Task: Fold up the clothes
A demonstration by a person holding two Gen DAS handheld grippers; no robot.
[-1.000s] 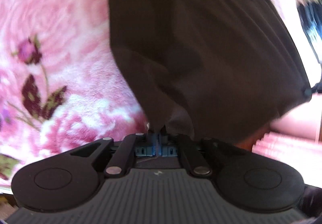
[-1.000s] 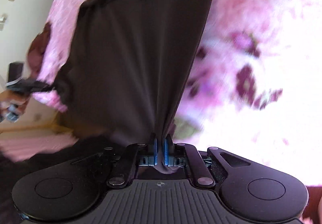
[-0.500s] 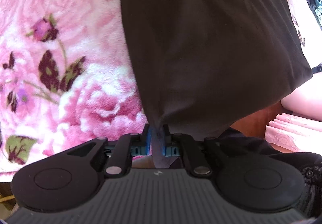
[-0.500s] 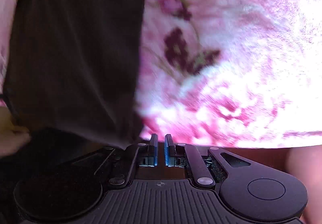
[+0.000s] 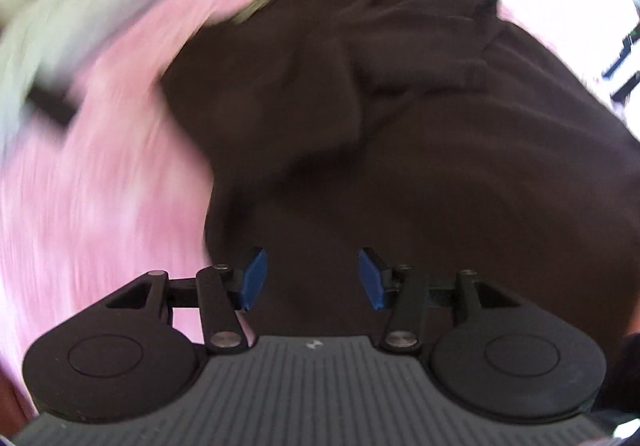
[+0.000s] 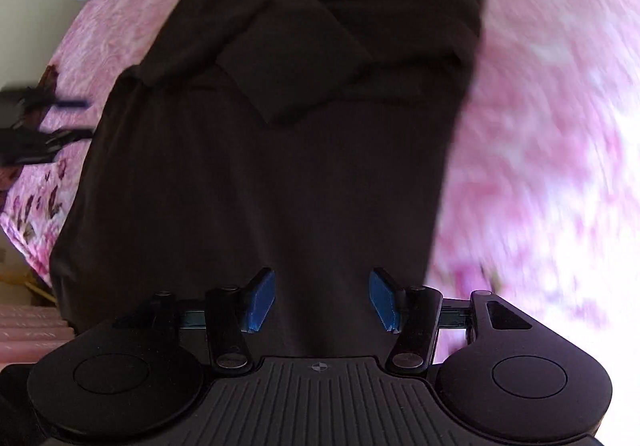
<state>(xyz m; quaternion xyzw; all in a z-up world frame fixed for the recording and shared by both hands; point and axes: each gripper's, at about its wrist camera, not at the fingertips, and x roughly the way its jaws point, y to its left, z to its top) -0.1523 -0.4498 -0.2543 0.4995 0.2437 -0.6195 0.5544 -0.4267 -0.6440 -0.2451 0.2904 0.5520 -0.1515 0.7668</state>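
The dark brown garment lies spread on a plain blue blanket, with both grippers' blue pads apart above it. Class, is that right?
Not quite: the blanket is pink with a floral print, not plain blue, as the right wrist view shows. The dark brown garment does lie spread on it, under the left gripper and right gripper, jaws opening, nothing pinched.

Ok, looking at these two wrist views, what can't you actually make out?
- Left wrist view: the pink blanket pattern and room at the top left, smeared by motion blur.
- Both views: the near hem of the dark garment, hidden behind the left gripper and right gripper.
- Right wrist view: dark object at the left edge, blurred.
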